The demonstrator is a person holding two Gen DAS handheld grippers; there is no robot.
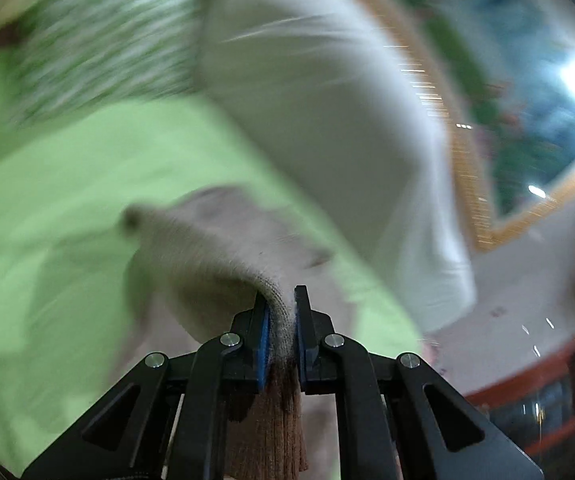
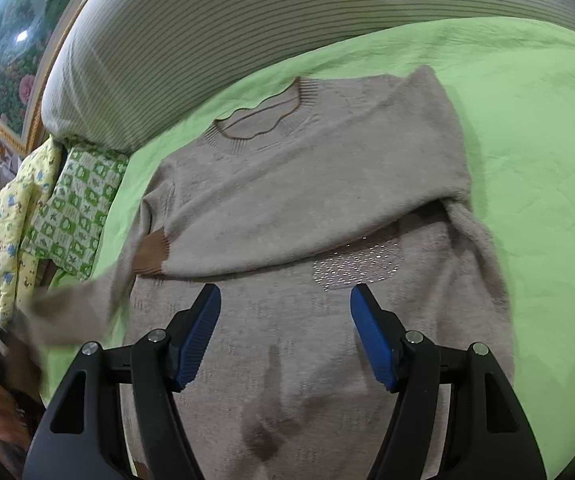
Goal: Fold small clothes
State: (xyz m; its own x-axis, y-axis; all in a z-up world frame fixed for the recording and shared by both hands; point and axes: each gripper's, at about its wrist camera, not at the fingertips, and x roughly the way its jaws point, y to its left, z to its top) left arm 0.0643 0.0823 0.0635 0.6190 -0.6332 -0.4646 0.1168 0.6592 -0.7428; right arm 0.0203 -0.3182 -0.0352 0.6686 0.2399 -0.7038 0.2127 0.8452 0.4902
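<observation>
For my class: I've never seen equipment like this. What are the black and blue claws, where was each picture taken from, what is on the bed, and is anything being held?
No robot here: a person holds a two-finger tool in each hand, each carrying a wide-angle camera looking along its fingers.

The blurred picture comes from the left tool. Its blue pads are shut on the sweater sleeve, gripped near its brown cuff.

The sharp picture comes from the right tool. It is open, holds nothing, and hovers above the beige sweater, which lies on a green sheet. One sleeve is already folded across the chest. Patterned bedding sits at the left, a striped pillow behind.
</observation>
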